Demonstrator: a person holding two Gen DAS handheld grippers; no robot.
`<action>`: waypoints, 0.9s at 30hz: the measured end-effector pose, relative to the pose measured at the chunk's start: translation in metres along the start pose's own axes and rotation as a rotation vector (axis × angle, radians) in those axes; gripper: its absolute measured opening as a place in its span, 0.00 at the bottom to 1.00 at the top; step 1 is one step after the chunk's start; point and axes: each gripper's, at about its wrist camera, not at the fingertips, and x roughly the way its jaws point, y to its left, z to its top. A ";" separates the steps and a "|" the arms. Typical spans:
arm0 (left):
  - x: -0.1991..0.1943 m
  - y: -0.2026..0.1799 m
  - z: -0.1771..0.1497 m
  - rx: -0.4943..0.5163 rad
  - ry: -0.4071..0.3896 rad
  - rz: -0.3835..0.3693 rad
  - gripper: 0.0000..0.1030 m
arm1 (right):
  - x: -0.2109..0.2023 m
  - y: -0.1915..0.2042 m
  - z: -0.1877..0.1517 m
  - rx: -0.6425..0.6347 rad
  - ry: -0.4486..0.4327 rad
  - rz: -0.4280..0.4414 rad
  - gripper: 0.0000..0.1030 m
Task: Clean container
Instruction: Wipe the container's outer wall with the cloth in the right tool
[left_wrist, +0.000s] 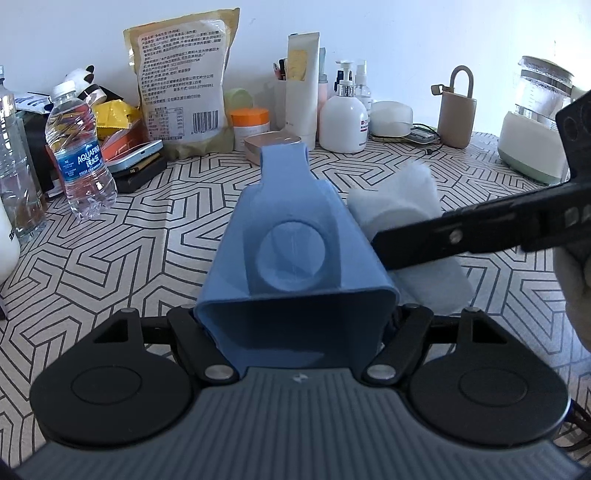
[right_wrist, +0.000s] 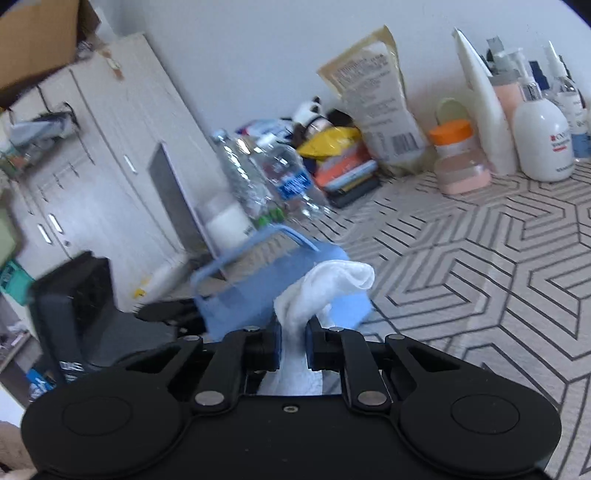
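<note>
The left wrist camera is looking along its jaws, close over the blue container (left_wrist: 295, 258), toward the wall. The right wrist camera is facing that container (right_wrist: 280, 295) sideways; both are sharing the desk (left_wrist: 147, 229).

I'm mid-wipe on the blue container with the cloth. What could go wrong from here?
1. The left gripper holds the blue plastic container only at its near end; sideways pressure from the wiping could twist it loose.
2. The white folded cloth bunches loosely beyond the right gripper; it may slide out or just skim the wall.
3. The clear plastic water bottle stands close on the left of the patterned tablecloth; a swing could topple it.
</note>
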 end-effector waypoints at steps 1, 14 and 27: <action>0.000 0.000 0.000 0.000 0.000 -0.001 0.72 | -0.001 0.001 0.000 0.001 -0.007 0.019 0.17; -0.001 0.001 0.001 0.004 -0.009 0.007 0.71 | 0.004 0.029 0.002 -0.120 -0.013 0.144 0.18; 0.001 -0.011 0.002 0.067 0.011 -0.004 0.73 | 0.004 0.016 0.007 -0.111 -0.058 0.056 0.14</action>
